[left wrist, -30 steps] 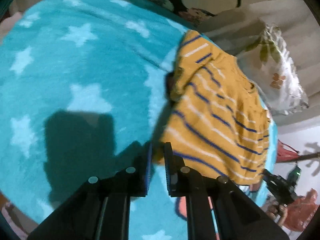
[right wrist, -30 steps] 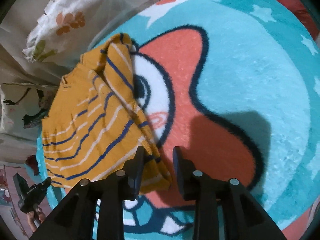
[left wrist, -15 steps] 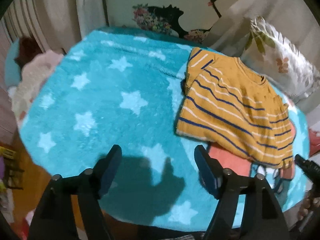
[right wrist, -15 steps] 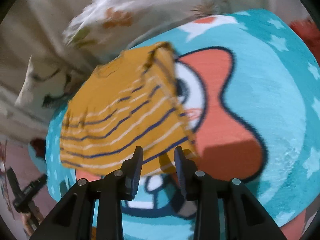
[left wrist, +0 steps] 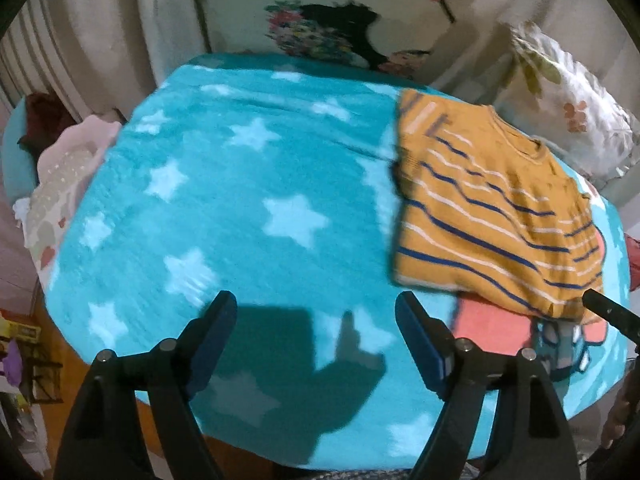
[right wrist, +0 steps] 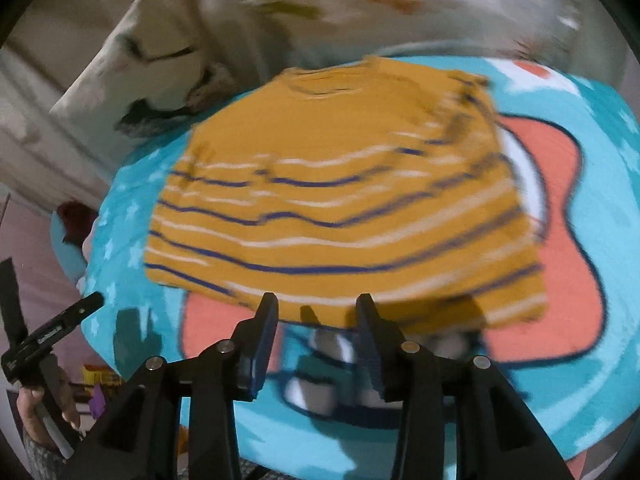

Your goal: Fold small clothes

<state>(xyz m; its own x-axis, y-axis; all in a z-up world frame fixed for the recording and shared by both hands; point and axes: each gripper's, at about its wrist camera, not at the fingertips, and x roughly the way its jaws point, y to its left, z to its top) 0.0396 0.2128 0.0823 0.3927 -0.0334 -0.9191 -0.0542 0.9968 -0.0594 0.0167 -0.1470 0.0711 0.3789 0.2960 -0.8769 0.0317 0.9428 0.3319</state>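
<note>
A small mustard-yellow shirt with blue and white stripes lies flat with its sleeves folded in on the teal star blanket, at the right of the left wrist view. It fills the middle of the right wrist view, which is blurred. My left gripper is wide open and empty, well left of the shirt and above the blanket. My right gripper is open and empty, just in front of the shirt's near hem.
Patterned pillows lean behind the blanket, also in the right wrist view. A pale bundle of clothes lies off the blanket's left edge. An orange cartoon print covers the blanket beside the shirt. The left gripper shows at the far left.
Both grippers have let go of the shirt, opened and pulled back and up. The shirt now lies flat, and the right view has swung to face it squarely.
</note>
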